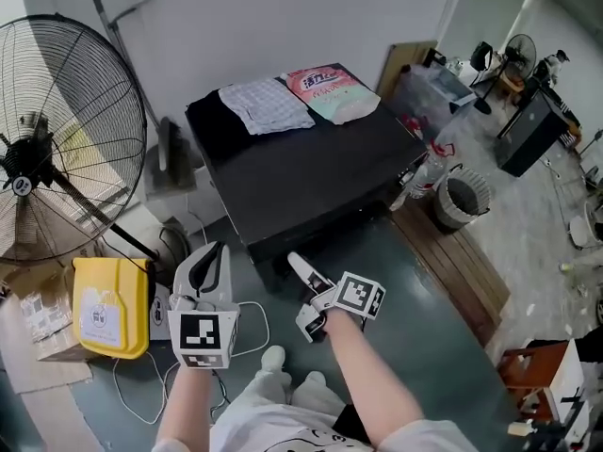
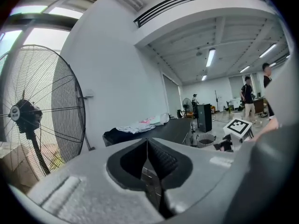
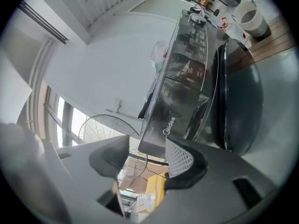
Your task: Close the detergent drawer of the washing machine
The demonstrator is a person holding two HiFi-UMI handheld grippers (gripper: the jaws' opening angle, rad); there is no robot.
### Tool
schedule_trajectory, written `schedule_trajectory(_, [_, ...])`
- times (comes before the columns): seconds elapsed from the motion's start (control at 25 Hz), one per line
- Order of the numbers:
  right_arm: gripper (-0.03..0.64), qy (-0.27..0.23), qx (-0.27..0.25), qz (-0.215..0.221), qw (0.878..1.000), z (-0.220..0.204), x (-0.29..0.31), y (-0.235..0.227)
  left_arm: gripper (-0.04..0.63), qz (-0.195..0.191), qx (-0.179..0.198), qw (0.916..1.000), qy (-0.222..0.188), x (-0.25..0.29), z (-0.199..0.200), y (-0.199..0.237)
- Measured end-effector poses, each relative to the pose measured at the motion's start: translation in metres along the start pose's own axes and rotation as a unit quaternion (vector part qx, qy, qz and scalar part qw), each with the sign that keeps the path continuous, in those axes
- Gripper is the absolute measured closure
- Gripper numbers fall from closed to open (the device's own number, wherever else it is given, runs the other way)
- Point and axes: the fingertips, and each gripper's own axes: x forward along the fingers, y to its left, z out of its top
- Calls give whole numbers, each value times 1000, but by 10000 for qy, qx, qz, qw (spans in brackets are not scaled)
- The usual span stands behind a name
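The black washing machine [image 1: 301, 168] stands ahead, with a checked cloth [image 1: 266, 104] and a pink detergent bag [image 1: 332, 92] on its top. In the right gripper view its detergent drawer [image 3: 170, 111], marked Midea, juts out from the front panel beside the round door [image 3: 238, 106]. My right gripper [image 1: 300, 295] is open just in front of the drawer's face, whose lower edge shows between the right gripper [image 3: 147, 143] fingers without touching them. My left gripper [image 1: 209, 257] hangs further left, shut and empty, pointing over the machine's top [image 2: 168, 127].
A large floor fan [image 1: 57, 149] stands at the left, with a yellow jug [image 1: 111, 307] and a cardboard box below it. A white cable [image 1: 250, 318] loops on the floor. A waste bin [image 1: 462, 201] and a wooden pallet [image 1: 452, 262] lie right of the machine. People [image 2: 247, 97] stand far back.
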Motion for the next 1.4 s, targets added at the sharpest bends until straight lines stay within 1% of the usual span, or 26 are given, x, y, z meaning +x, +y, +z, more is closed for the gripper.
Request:
schedule_trajectory(0.08, [405,-6,-141,40,9999,3,-12,12,577,84,-63,9999,-44,-11,3,-6])
schedule_trajectory(0.16, [455,-15,-356,34,9994,4,-24,21,577,165,-70,9998,-114,-22,6,-13])
schedule_trajectory(0.32, [615,-22,-936,19,9956,6,-49,39,577,375,-94,9988,-285,-46,14,-23])
schedule_trajectory(0.48, [615,-34,-1328,161,9910,9,-72,62,577,529,-188,9972,-492,-69,26,-33])
schedule_trajectory(0.6, [615,-18,-1688,216,9854,8,-91,78,577,655,-242,9956,-618,-89,33,-43])
schedule_trajectory(0.8, [617,-21,-2157,343,9759,7,-123,103,577,771,-167,9934,-830,-120,50,-64])
schedule_trajectory(0.96, [617,-84,-2623,240,9647,7,-146,117,577,853,-66,9922,-912,-144,63,-75])
schedule_trajectory(1.16, [617,-257,-3309,174,9432,17,-167,142,577,895,58,9913,-966,-162,75,-86])
schedule_trajectory(1.4, [617,-562,-4175,167,9068,35,-193,174,577,889,94,9912,-975,-167,80,-83])
